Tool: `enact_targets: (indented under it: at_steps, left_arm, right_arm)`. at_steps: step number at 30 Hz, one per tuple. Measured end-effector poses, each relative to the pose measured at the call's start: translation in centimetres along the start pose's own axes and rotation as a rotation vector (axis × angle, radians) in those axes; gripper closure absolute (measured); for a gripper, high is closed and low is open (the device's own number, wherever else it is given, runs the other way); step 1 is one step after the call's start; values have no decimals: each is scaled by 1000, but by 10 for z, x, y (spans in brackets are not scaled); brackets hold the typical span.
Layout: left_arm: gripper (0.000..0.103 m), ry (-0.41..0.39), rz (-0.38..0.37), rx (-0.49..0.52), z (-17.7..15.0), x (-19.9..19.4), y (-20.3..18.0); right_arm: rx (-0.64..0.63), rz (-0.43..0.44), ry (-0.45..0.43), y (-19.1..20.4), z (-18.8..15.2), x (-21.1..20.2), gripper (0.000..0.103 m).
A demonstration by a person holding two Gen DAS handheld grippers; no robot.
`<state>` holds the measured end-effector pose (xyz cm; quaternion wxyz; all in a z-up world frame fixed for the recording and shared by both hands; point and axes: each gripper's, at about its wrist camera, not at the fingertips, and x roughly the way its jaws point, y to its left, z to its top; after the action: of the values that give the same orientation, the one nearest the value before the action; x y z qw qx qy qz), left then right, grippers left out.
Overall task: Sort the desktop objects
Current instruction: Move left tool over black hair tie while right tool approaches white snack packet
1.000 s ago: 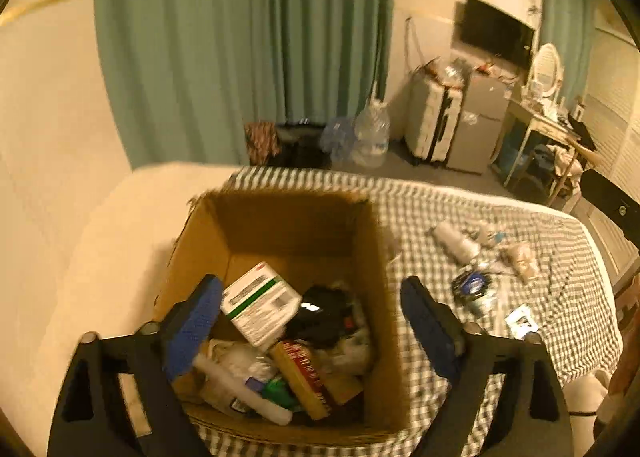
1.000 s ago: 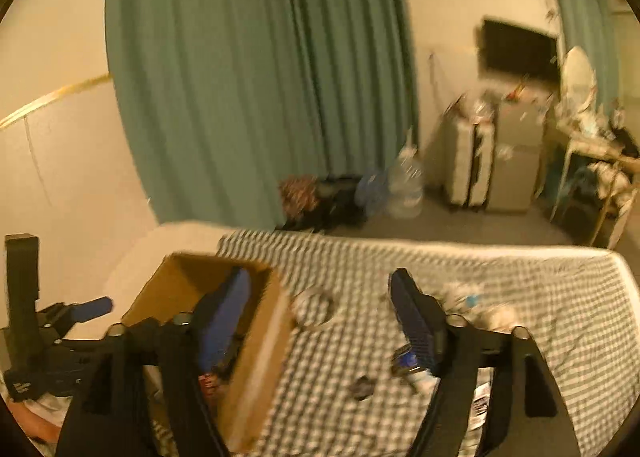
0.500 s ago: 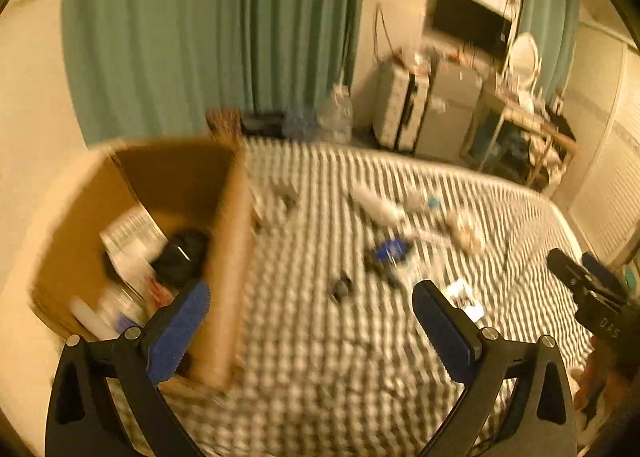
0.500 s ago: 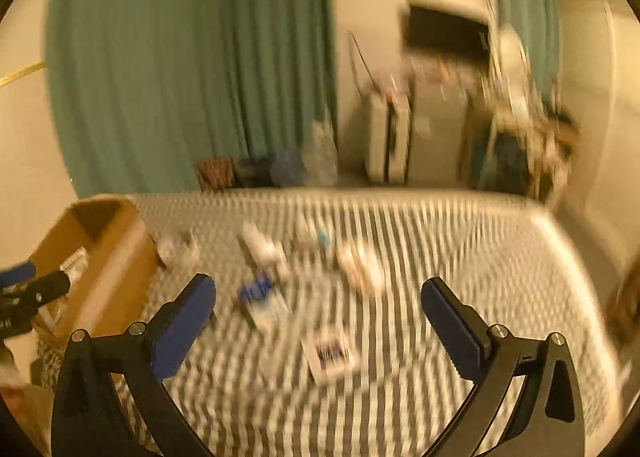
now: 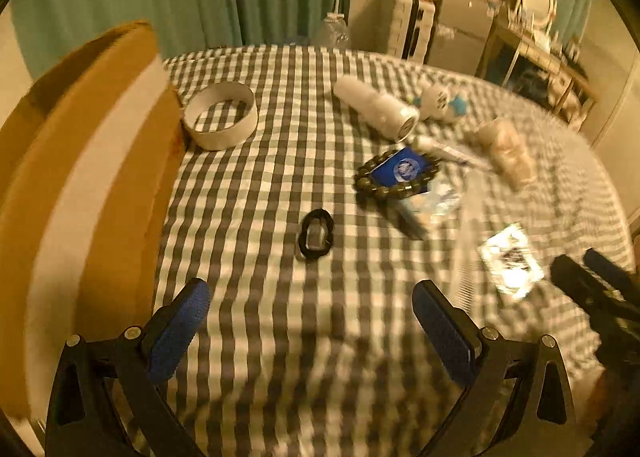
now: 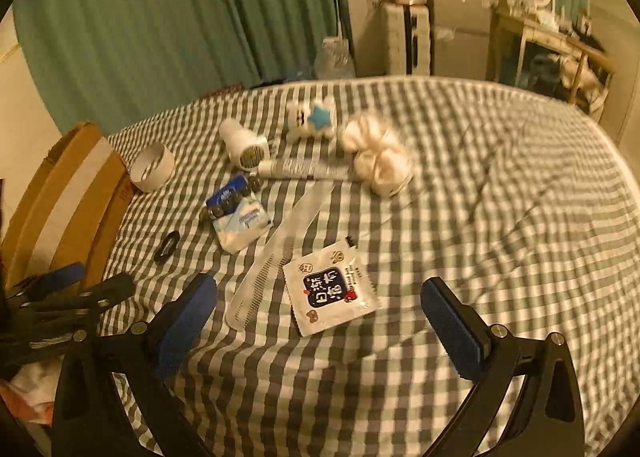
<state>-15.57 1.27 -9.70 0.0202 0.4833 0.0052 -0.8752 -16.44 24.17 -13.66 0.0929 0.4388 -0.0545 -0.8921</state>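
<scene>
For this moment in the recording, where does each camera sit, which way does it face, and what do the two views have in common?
Left wrist: on the left gripper, angled down at the checked cloth; cardboard box at left, black hair tie ahead; its open blue-padded fingers show, the right gripper at the right edge.
Right wrist: on the right gripper, angled down at the printed sachet and clear comb; its open fingers show, the left gripper at lower left.
Shared: box, white tape ring, hair tie, sachet, bead bracelet.

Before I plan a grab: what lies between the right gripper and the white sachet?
Nothing: in the right wrist view, only bare checked cloth separates the open right gripper from the white sachet.
</scene>
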Motion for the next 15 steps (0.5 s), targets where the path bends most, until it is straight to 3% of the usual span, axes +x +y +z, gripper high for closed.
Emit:
enact_targets:
  at_steps: [10,15]
  left_arm:
    - [0,61,-11,3,4,71,0]
    - [0,-5,-24,11,-6,70,2]
  right_arm:
    - [-1,-55,201,-7,-6,60,1]
    - [-35,-98,248,-5,-9,78,0]
